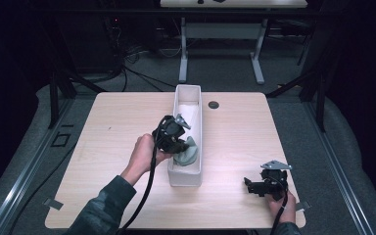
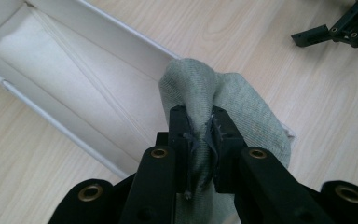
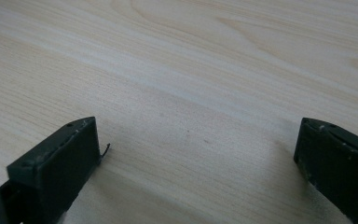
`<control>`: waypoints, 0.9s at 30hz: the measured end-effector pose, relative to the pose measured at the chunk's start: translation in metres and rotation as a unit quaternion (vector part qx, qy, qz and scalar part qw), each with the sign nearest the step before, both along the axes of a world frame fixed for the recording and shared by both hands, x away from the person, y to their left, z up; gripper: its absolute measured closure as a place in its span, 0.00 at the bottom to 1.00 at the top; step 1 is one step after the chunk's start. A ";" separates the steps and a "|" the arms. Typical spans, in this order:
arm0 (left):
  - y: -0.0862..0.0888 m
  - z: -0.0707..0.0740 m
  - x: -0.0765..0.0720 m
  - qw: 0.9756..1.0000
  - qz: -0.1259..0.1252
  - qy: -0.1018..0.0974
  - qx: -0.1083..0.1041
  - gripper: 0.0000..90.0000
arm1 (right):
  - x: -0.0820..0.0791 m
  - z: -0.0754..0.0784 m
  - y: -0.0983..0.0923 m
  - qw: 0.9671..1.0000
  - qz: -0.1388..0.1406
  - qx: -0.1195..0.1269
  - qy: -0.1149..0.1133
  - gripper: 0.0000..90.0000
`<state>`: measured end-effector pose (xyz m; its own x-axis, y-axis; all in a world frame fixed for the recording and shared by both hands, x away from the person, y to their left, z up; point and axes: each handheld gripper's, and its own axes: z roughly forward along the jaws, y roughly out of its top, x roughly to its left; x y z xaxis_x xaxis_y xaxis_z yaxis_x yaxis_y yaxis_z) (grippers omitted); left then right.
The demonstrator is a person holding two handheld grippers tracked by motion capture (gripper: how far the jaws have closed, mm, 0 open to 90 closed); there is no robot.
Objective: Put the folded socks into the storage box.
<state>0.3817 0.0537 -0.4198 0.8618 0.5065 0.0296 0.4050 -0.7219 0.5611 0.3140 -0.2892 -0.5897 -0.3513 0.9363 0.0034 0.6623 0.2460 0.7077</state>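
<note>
Pinching a fold of grey-green cloth [image 2: 228, 107] between its two pads, the left gripper [image 1: 178, 142] hangs over the near end of the long white box [image 1: 188, 93], its jaws drawn tight on the fabric. In the left gripper view the cloth bunches up above the pads [image 2: 223, 135] and drapes down past them on both sides, with the box wall [image 2: 121, 42] running off to the upper left and pale wood beyond. From the high view the cloth [image 1: 187, 152] sits partly inside the box at its near end; whether its lower edge touches the box floor is hard to say, since the gripper covers much of it. The box stands lengthwise down the middle of the table [image 1: 127, 117], a small dark disc [image 1: 213, 104] just beside its far end. The right gripper [image 1: 253, 186] rests near the table's near right corner, well apart from the box, its jaws spread wide over bare wood with nothing between them.
</note>
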 end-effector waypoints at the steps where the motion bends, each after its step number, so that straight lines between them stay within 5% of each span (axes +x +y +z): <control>1: 0.000 0.000 0.000 1.000 0.000 0.000 0.000 0.90 | 0.000 0.000 0.000 1.000 0.000 0.000 0.000 0.00; 27: -0.016 -0.037 0.000 0.999 -0.005 0.023 0.043 0.90 | 0.000 0.000 0.000 1.000 0.000 0.000 0.000 0.00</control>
